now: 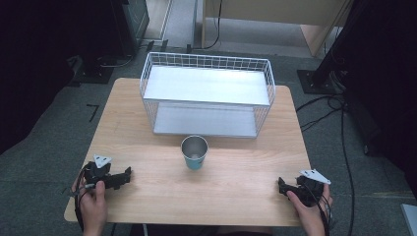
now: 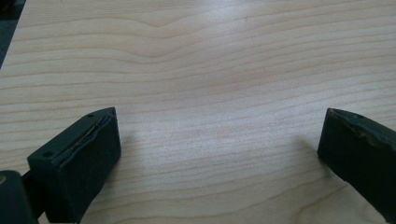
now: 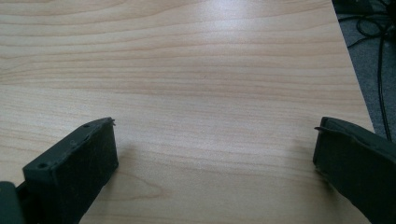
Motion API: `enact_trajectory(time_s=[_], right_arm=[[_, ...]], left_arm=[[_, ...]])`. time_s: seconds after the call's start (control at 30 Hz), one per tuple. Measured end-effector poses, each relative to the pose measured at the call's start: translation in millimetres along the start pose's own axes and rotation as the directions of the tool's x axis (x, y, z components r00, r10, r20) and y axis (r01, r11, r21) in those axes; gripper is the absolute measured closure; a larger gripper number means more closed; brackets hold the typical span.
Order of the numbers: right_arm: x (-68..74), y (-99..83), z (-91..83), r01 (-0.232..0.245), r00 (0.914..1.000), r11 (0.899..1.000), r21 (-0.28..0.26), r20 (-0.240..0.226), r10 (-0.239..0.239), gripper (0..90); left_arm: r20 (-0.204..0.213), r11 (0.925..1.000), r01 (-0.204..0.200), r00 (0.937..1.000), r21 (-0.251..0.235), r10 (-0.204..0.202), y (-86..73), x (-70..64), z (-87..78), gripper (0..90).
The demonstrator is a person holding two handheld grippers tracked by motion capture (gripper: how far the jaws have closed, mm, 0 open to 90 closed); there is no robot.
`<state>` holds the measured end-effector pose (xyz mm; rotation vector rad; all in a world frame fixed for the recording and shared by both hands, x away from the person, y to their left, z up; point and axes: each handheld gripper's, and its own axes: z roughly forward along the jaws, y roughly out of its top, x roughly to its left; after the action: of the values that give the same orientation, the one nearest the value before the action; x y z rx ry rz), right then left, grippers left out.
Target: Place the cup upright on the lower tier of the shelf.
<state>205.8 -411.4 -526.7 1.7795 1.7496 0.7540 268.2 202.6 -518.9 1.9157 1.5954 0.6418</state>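
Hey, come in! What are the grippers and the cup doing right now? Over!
Left gripper open, right gripper open, both low at table's near edge. Cup upright mid-table, untouched, before wire basket. Nothing between grippers and cup.

- no words, labels, brand names or numbers can be read anywhere.
- the cup (image 1: 194, 152) in front of the wire basket (image 1: 206, 93) has no writing on it that can be made out.
- a dark mark like a "7" sits on the floor (image 1: 92, 112), left of the table (image 1: 231, 182).
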Motion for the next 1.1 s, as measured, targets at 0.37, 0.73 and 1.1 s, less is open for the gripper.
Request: enact_trajectory(time_s=[0.37, 0.73, 1.1], right_arm=[[7.4, -2.1, -2.3, -0.043, 0.9980, 0.999, -0.001, 0.046, 0.043, 0.0], [28.8, 10.5, -8.7, -0.032, 0.9995, 0.999, -0.029, -0.010, 0.031, 0.0], [69.2, 22.2, -7.4, 0.036, 0.9963, 0.996, -0.076, -0.076, -0.041, 0.0]], left_arm=[[0.000, 1.0000, 0.000, 1.0000, 0.000, 0.000, 0.0, 0.0, 0.0, 0.0], [0.000, 1.0000, -0.001, 1.0000, 0.001, 0.001, 0.0, 0.0, 0.0, 0.0], [0.000, 1.0000, -0.001, 1.0000, 0.001, 0.001, 0.0, 0.1, 0.0, 0.0]])
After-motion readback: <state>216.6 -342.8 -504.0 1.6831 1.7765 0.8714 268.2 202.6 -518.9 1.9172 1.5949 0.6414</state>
